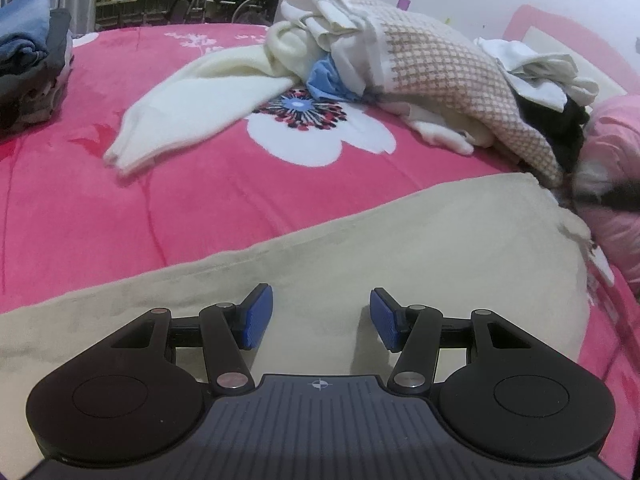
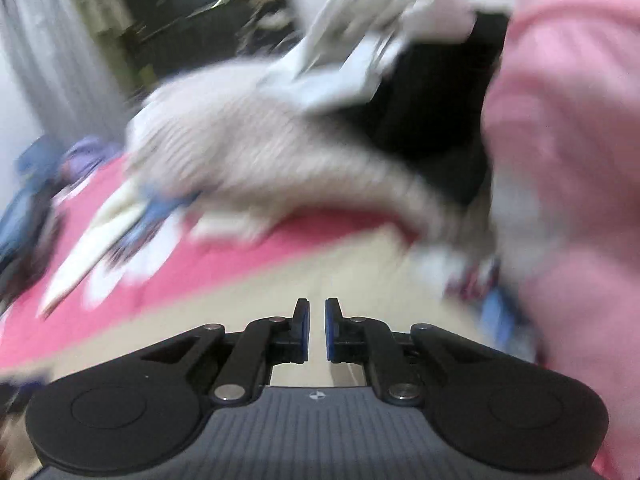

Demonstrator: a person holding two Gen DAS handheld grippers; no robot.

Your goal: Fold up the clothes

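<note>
left hand-held gripper: jaws apart, empty, over beige garment, ready to pinch
right hand-held gripper: nearly clenched, nothing visibly held

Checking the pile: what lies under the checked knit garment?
Under the checked knit garment show a blue cloth, cream pieces and something black. Anything deeper is covered.

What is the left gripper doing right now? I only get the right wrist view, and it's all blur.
Observer: The left gripper is open and empty, above the beige cloth.
Operator: Any folded stack?
Observer: Yes, folded clothes sit at the far left of the pink bedspread.
Operator: What's left to fold?
Observer: A heap topped by a checked knit, with a cream garment trailing out flat.
</note>
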